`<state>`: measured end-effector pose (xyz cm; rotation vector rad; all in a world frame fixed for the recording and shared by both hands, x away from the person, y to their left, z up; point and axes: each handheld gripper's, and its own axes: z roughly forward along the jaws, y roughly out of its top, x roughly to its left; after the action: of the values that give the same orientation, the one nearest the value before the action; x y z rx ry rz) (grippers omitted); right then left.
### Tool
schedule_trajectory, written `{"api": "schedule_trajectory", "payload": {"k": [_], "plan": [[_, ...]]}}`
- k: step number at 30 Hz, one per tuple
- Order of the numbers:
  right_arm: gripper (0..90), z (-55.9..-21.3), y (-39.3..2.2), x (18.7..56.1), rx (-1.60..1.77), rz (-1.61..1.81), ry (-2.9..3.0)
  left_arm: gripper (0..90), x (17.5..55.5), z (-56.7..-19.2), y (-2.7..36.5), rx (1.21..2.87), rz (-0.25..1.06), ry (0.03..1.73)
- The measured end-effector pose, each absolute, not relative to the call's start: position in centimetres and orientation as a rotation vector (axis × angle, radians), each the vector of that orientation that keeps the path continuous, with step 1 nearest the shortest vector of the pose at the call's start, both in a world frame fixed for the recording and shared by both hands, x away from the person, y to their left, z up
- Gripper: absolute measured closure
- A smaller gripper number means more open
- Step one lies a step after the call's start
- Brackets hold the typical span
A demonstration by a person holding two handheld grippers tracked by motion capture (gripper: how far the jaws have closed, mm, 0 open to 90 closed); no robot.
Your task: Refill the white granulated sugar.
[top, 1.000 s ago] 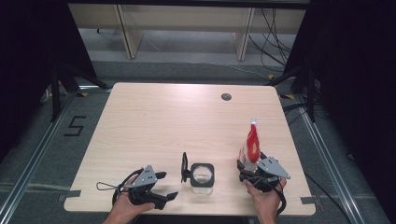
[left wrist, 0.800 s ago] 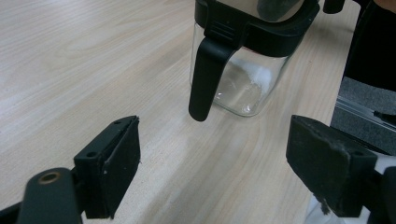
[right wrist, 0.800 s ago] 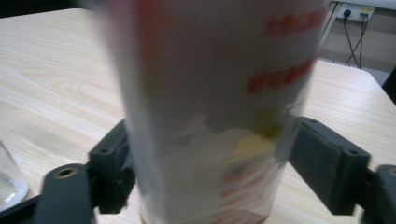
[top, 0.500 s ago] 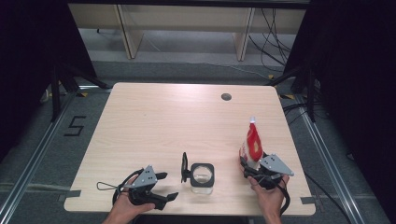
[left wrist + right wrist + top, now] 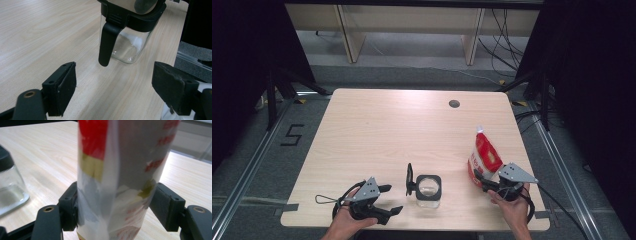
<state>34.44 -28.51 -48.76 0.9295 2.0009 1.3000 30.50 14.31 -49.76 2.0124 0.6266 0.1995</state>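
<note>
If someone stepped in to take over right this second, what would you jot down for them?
Left gripper: open, nothing held, aimed at the glass jar's black handle.
Right gripper: jaws around the red-and-white pouch, which stands upright near the table's right front edge; I cannot confirm a firm grip.
Glass jar: front centre, black-rimmed lid open, looks empty.
Done: pouch reached. Left, probably: steady the jar, pour from the pouch.
</note>
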Motion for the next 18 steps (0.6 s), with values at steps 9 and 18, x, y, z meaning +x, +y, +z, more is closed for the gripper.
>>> {"api": "schedule_trajectory", "payload": {"k": [9, 18], "plan": [[34.0, -49.0, -29.2, 34.6, 0.873, 1.33, 2.021, 19.5, 30.4, -49.8, 14.3, 2.001, 0.203, 0.648], [29.4, -49.6, -28.0, 33.4, 1.004, 1.387, 1.833, 19.5, 30.4, -49.8, 14.2, 2.009, 0.202, 0.634]]}}
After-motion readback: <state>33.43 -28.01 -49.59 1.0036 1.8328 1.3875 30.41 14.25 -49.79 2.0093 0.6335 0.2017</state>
